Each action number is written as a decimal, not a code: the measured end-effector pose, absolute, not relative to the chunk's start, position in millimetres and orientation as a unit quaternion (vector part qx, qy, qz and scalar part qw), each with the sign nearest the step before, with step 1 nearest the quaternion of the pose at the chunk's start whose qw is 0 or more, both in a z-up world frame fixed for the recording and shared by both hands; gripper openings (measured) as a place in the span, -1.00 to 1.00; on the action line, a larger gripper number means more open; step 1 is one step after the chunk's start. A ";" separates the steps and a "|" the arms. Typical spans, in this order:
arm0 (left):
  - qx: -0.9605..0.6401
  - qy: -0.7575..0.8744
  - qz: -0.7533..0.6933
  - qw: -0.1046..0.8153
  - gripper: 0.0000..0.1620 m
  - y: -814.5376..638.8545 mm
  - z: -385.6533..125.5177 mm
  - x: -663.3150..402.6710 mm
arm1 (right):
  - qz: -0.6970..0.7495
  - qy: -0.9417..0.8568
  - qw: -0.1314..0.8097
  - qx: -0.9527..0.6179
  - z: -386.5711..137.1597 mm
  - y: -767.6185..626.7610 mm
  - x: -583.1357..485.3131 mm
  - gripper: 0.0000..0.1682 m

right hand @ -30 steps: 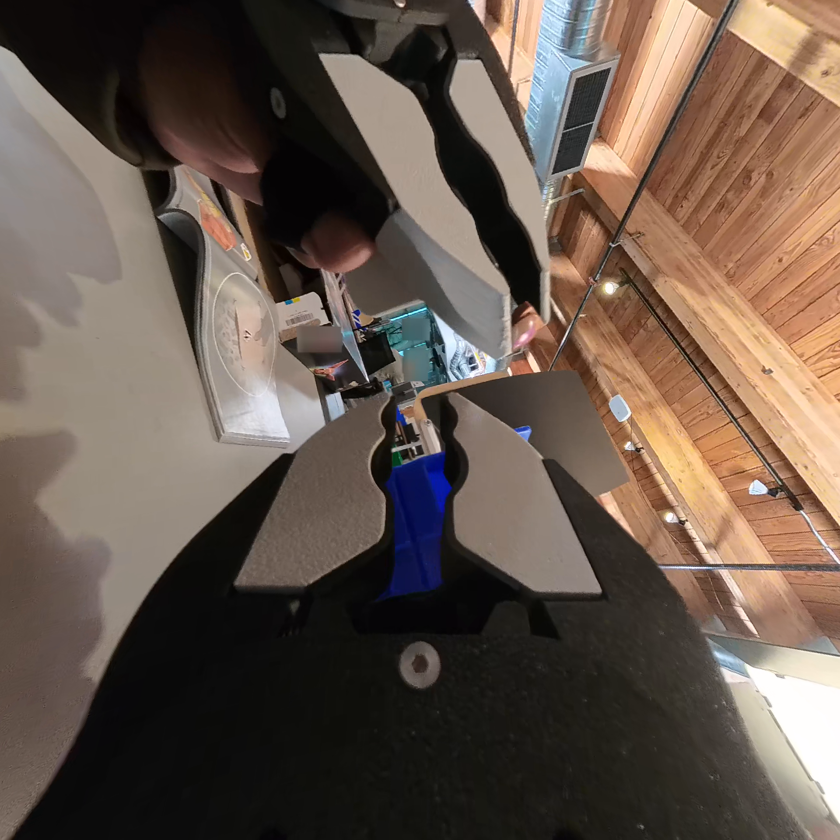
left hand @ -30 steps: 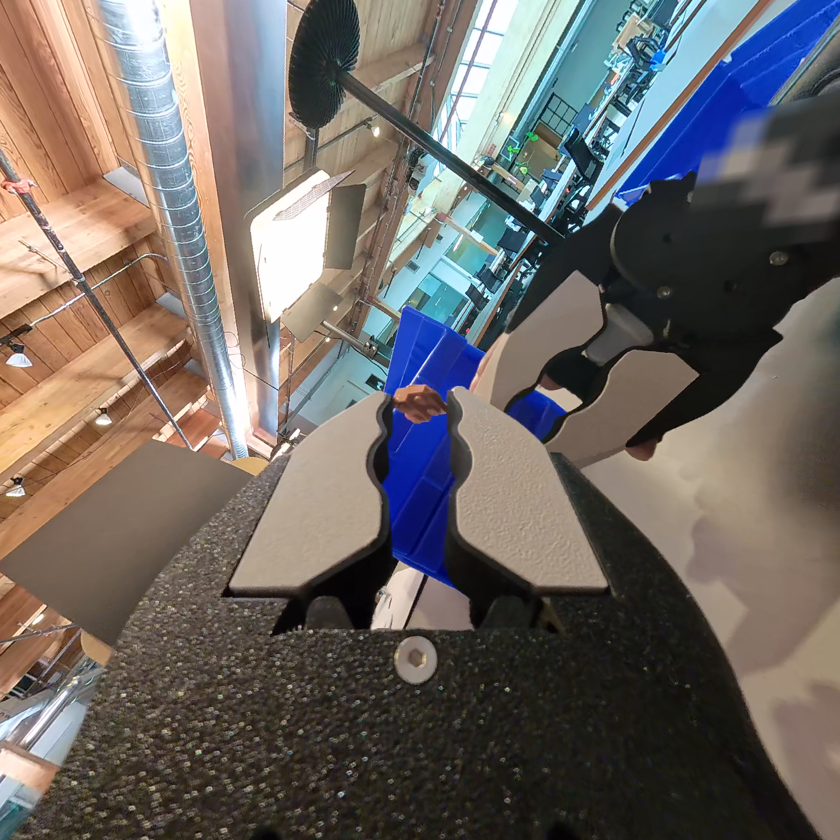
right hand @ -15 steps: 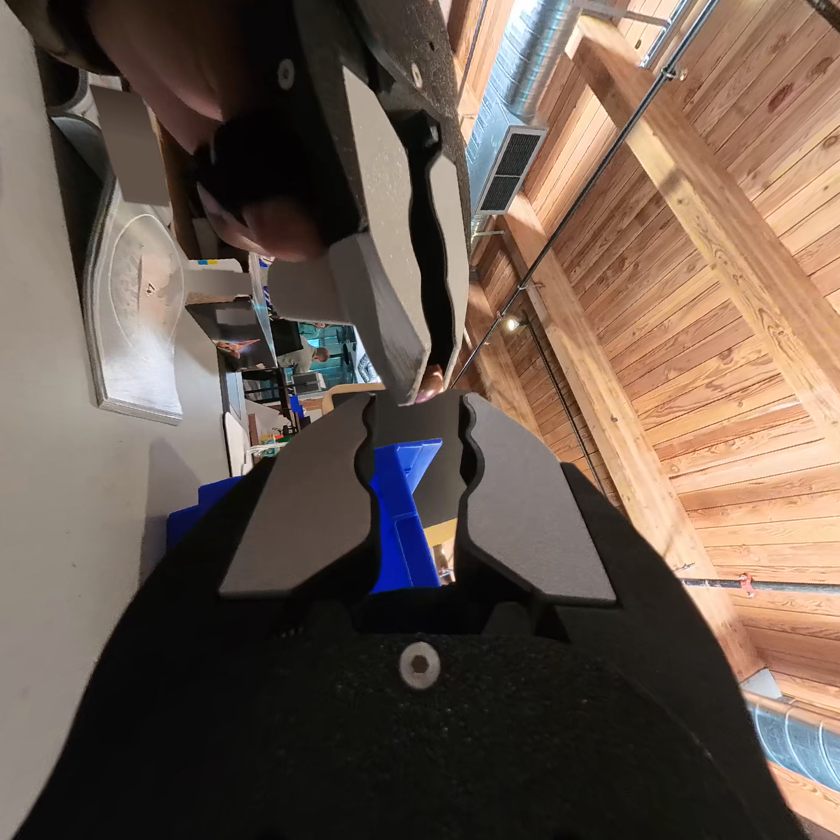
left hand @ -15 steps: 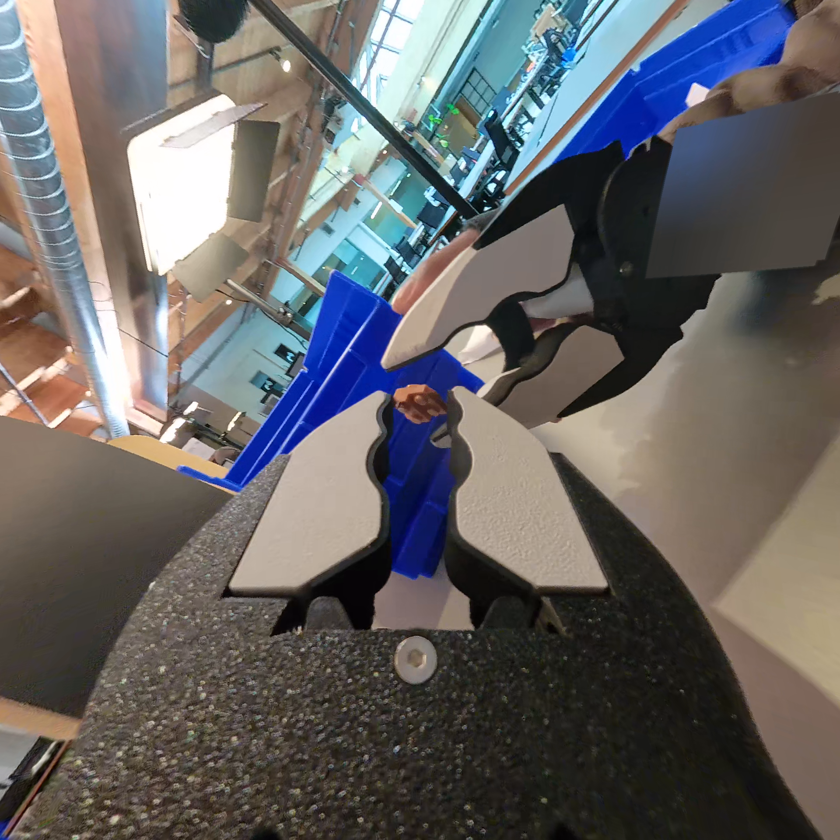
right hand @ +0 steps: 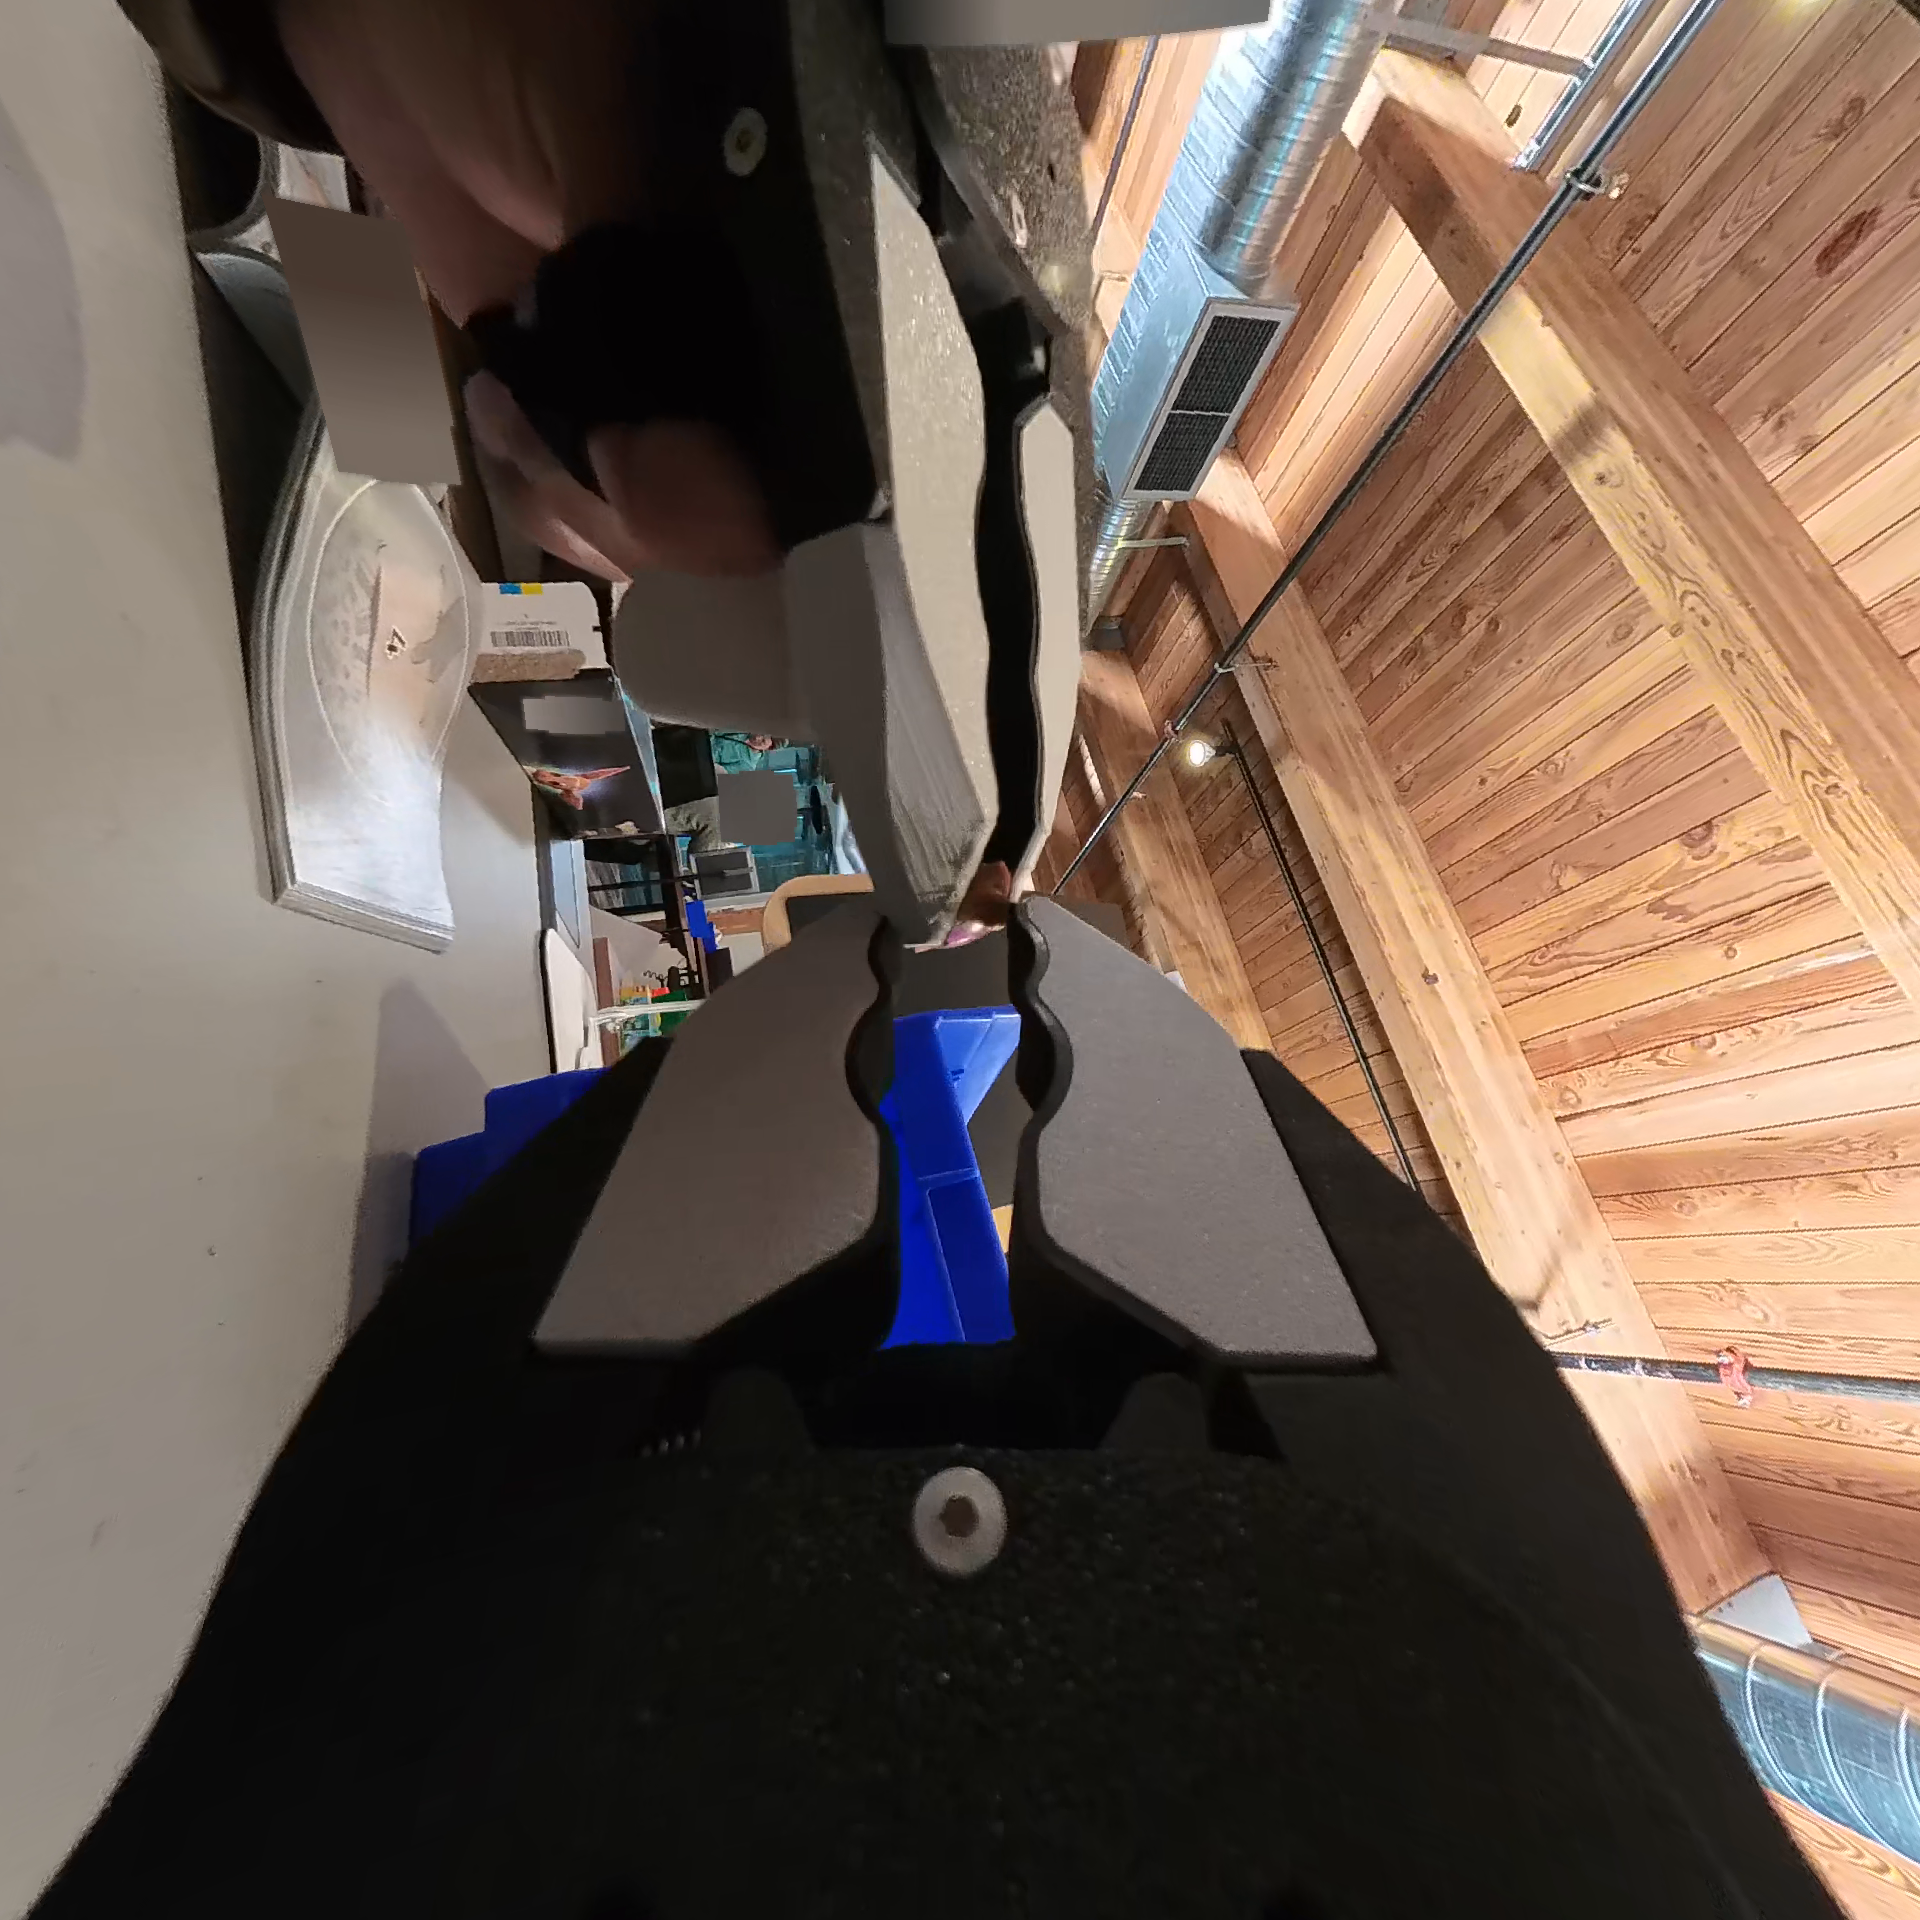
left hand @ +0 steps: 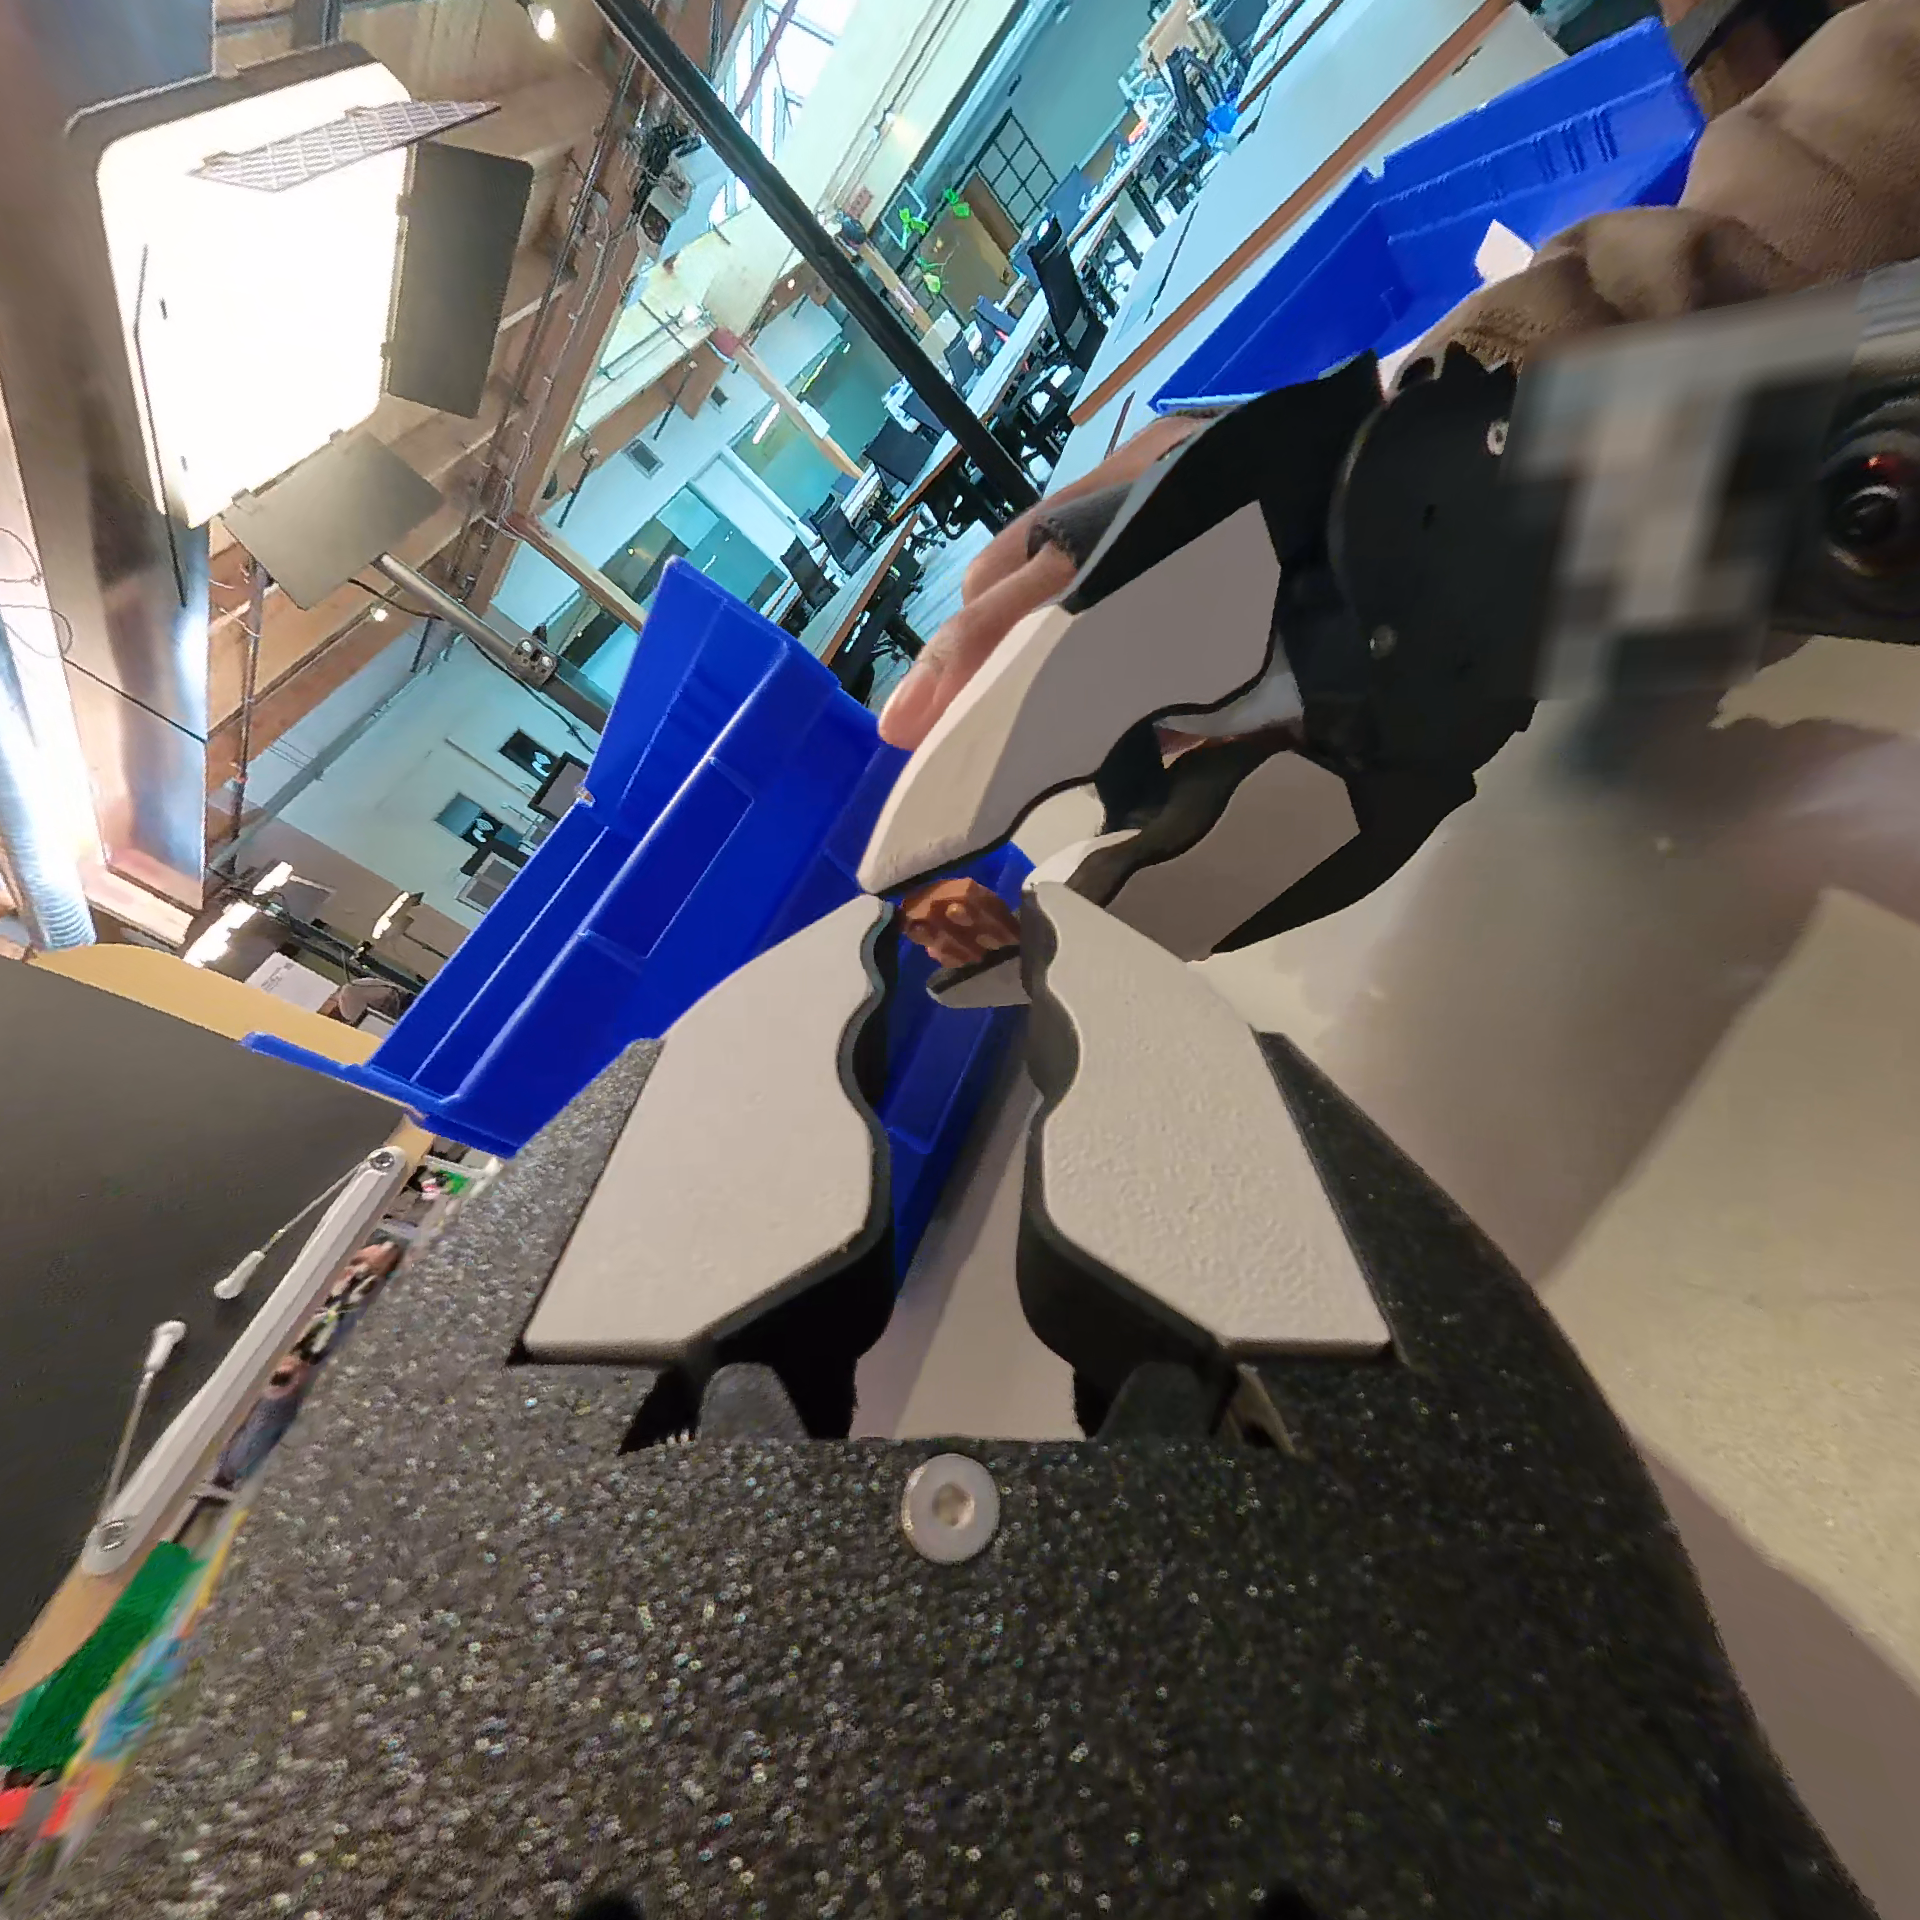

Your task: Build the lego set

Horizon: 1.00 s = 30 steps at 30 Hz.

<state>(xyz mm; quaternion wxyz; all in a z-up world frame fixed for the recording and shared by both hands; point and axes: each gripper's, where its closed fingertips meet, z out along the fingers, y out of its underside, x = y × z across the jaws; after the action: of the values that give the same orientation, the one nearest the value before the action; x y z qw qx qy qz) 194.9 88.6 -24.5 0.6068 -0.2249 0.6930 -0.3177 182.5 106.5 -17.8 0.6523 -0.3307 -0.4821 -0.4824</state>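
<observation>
Left gripper (left hand: 956,920) fingers pinch a brown lego piece (left hand: 951,920) at their tips, raised off the grey tabletop (left hand: 1714,1143). Right gripper (left hand: 961,868) fingers spread around the tips, touching. Blue bin (left hand: 665,894) just behind. Right wrist view hides the piece's studs.

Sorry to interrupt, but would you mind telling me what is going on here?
A person is building a lego set with two handheld grippers. The left gripper pinches a small brown lego piece at its fingertips, in the air above the table. The right gripper meets it tip to tip. Blue bins stand behind.
</observation>
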 end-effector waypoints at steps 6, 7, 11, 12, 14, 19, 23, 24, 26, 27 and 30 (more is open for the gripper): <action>-0.243 0.684 -0.383 0.571 -0.72 86.9 -22.0 192.9 | -0.454 -0.474 0.671 -0.346 -15.5 104.9 181.2 -0.80; -0.247 0.683 -0.397 0.561 -0.71 86.8 -21.6 192.3 | -0.447 -0.472 0.675 -0.349 -15.0 104.5 180.8 -0.80; -0.260 0.673 -0.457 0.520 -0.69 84.9 -16.9 188.0 | -0.417 -0.466 0.693 -0.360 -13.2 102.0 178.6 -0.80; -0.263 0.670 -0.473 0.509 -0.69 84.4 -15.4 186.6 | -0.409 -0.465 0.696 -0.362 -12.6 101.3 178.1 -0.80; -0.268 0.661 -0.502 0.490 -0.69 84.8 -11.9 184.1 | -0.400 -0.463 0.701 -0.365 -11.8 100.5 177.3 -0.80; -0.290 0.660 -0.551 0.420 -0.68 82.7 -16.1 182.4 | -0.389 -0.468 0.705 -0.365 -13.1 98.9 173.3 -0.80; -0.294 0.658 -0.580 0.381 -0.69 78.1 -18.3 180.5 | -0.376 -0.472 0.710 -0.363 -13.4 96.5 169.5 -0.80; -0.292 0.658 -0.585 0.374 -0.71 76.8 -18.3 179.7 | -0.373 -0.472 0.711 -0.363 -13.4 96.0 168.8 -0.80; -0.289 0.658 -0.592 0.366 -0.76 74.6 -18.5 178.6 | -0.371 -0.472 0.713 -0.363 -13.4 95.8 168.5 -0.80; -0.288 0.657 -0.593 0.365 -0.76 74.4 -18.6 178.6 | -0.369 -0.472 0.713 -0.364 -13.5 95.6 168.3 -0.79; -0.289 0.654 -0.595 0.367 -0.77 75.0 -18.4 179.2 | -0.368 -0.470 0.714 -0.365 -13.2 95.6 168.3 -0.79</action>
<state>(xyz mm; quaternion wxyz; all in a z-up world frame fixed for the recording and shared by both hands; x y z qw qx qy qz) 179.2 75.0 -18.4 0.3671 -0.2892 0.6536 -0.5953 168.3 95.6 -13.2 0.7144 -0.3648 -0.4700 -0.3682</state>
